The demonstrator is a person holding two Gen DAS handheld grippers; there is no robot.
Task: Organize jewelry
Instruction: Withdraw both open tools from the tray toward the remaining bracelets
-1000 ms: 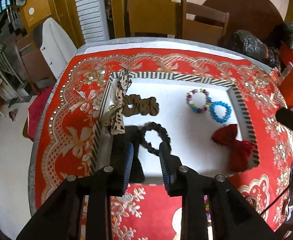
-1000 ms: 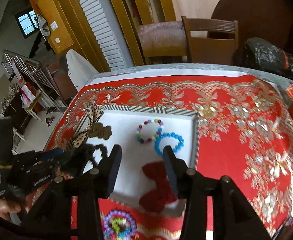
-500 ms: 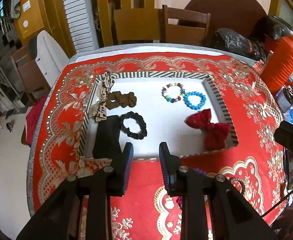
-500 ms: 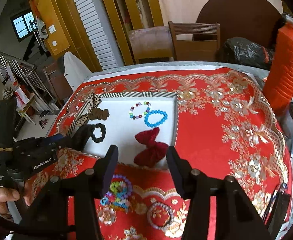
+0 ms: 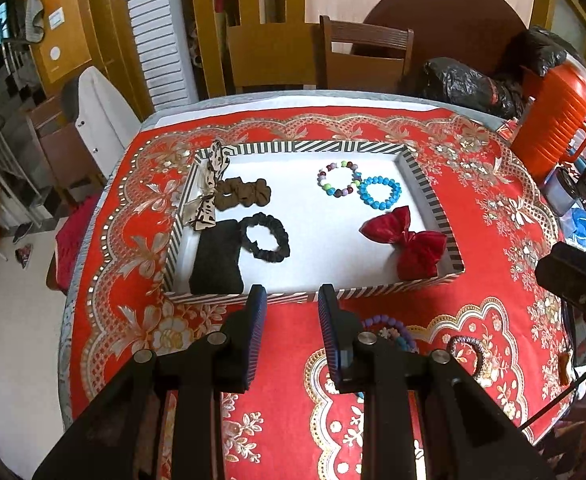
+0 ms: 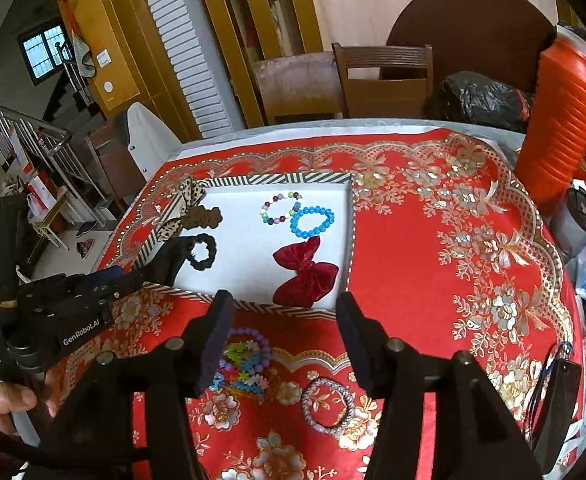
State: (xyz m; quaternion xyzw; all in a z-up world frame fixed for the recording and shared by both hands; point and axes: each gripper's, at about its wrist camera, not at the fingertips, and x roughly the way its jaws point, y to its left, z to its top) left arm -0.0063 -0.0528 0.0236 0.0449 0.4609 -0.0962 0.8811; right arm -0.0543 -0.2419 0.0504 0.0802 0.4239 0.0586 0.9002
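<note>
A striped-rim tray (image 5: 429, 196) with a white floor holds a leopard bow (image 5: 209, 184), a brown scrunchie (image 5: 245, 194), a black scrunchie (image 5: 265, 236), a black cloth piece (image 5: 217, 256), a multicolour bead bracelet (image 5: 339, 179), a blue bead bracelet (image 5: 379, 192) and a red bow (image 5: 409, 244). My left gripper (image 5: 291, 296) hangs open and empty over the tray's near rim. My right gripper (image 6: 285, 304) is open with its jaws still opening and nothing between them, above a pile of colourful bracelets (image 6: 245, 360) and a grey-lilac bracelet (image 6: 329, 404) on the red cloth.
An orange jug (image 6: 565, 128) and small containers crowd the table's right edge. Black bags (image 5: 465, 80) and wooden chairs (image 5: 365, 56) stand behind the table. A dark flat object (image 6: 557, 384) lies at the front right. A hand (image 6: 1, 400) grips the left tool.
Both grippers have drawn back from the tray toward the table's near side. The right jaws have widened, and the loose bracelets on the cloth have come into view under them.
</note>
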